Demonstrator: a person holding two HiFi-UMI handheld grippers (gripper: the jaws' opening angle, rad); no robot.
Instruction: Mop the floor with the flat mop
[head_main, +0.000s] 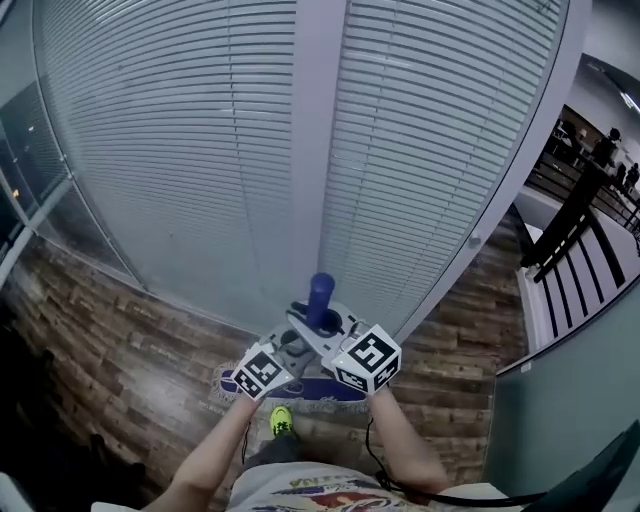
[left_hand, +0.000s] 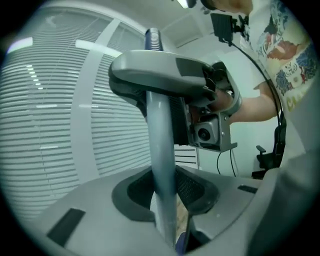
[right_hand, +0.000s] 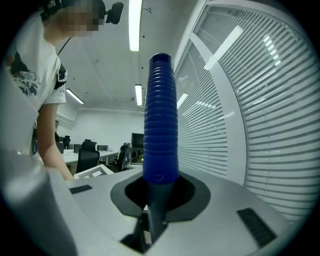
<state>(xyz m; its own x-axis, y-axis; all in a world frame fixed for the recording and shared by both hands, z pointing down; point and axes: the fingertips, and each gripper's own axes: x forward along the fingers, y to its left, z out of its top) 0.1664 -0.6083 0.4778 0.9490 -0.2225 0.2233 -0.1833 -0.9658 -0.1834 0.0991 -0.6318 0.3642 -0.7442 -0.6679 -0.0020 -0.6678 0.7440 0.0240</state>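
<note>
The flat mop stands almost upright in front of me, both grippers on its handle. Its blue ribbed grip (head_main: 321, 298) tops the pole, and the blue mop head (head_main: 312, 389) with a pale fringe lies on the wood floor below. My right gripper (head_main: 327, 326) is shut on the handle just under the blue grip (right_hand: 161, 125); its jaws (right_hand: 157, 202) press the dark shaft. Lower down, my left gripper (head_main: 292, 350) is shut on the grey pole (left_hand: 161, 150), which runs up between its jaws (left_hand: 166, 202). In the left gripper view the right gripper (left_hand: 165, 82) sits above on the same pole.
A glass wall with lowered white blinds (head_main: 190, 150) and a white pillar (head_main: 316, 140) stands right ahead. Wood-pattern floor (head_main: 120, 340) runs left and right. A black railing (head_main: 580, 240) and a grey partition (head_main: 565, 400) are to the right. My yellow-green shoe (head_main: 282, 420) is beside the mop head.
</note>
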